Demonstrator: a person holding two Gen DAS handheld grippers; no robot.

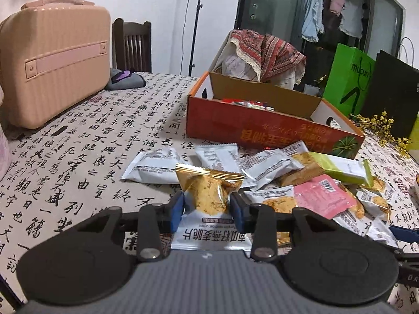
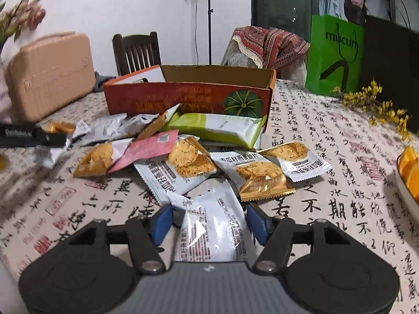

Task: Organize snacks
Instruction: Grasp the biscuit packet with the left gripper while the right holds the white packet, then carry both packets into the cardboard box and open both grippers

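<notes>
The left gripper [image 1: 207, 204] has its two blue pads [image 1: 177, 209] pressed against the sides of a gold-and-white cracker packet [image 1: 209, 196], a crinkly foil sachet with a clear window showing a speckled golden biscuit and black Chinese lettering on its white lower half; the packet is pinched upright between the tongs with its gold crimped edge pointing away from them. That gripper is tilted downward over the calligraphy-printed tablecloth [image 1: 78, 157]. The right gripper [image 2: 209, 222] is likewise angled down, and a silver-white foil packet [image 2: 212, 227] lies back-side up between its tongs, small print and glare across it; its blue pads [image 2: 258, 222] stand a little off the packet's edges, so the tongs look parted rather than clamped. Just beyond the right tongs sits the loose heap of snacks: I count about three gold-windowed cracker packets face up close in front, one pink flat sachet [image 2: 146, 151] to the left of them, and one long green-and-white wrapped bar [image 2: 217, 128] behind, touching the foot of the orange cardboard box [image 2: 188, 99]. More silver packets lie farther left in the heap, too jumbled to count surely. The box is open-topped, with a green pumpkin printed on its side, and stands well ahead of both grippers. From the left gripper a few small wrappers show inside it.
</notes>
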